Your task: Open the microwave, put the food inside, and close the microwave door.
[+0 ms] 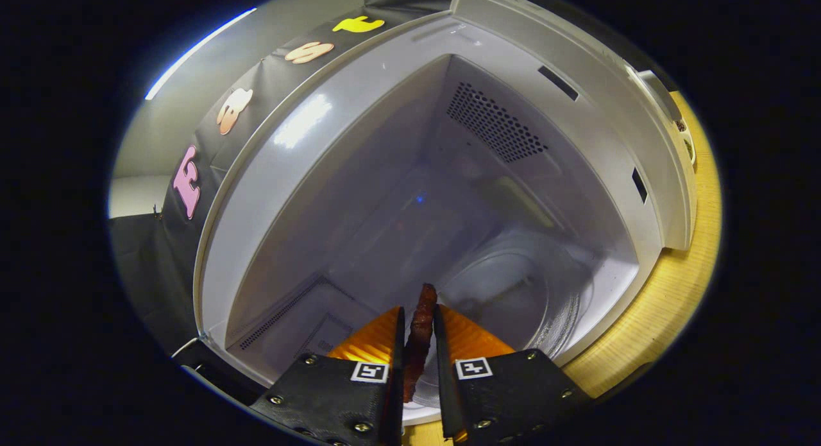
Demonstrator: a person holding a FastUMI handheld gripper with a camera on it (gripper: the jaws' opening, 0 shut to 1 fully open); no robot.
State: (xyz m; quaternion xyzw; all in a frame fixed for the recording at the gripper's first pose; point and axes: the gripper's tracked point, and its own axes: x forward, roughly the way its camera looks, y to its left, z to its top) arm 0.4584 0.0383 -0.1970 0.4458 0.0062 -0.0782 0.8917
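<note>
We hold the claw (420,317) tilted in front of the open microwave (256,196), its two fingers nearly together with only a thin gap between them. In that gap sits the food (422,334), a dark reddish-brown strip standing on edge; both fingers (378,337) press against its flat sides, and its far end pokes out just past the fingertips.

Straight ahead of the fingers lies the microwave's cavity (397,196), pale and wide, with open room on every side of the claw. Just beyond the tips and a little to our right rests the round glass turntable (513,292), its ribbed rim curving close to the front lip of the oven. The food's tip reaches over the turntable's near edge, though we cannot tell whether it touches the glass.

Farther ahead, a perforated vent panel (497,125) is set into one inner wall. Two dark slots (558,83) mark the frame on that same side. Another grille of fine holes (282,317) sits on the inner wall to the left of our fingers, near the front edge.

The front frame of the oven rings the opening well apart from both fingers. Beneath the microwave, to our right, runs a wooden tabletop (667,305), its edge just outside the oven's lip.
</note>
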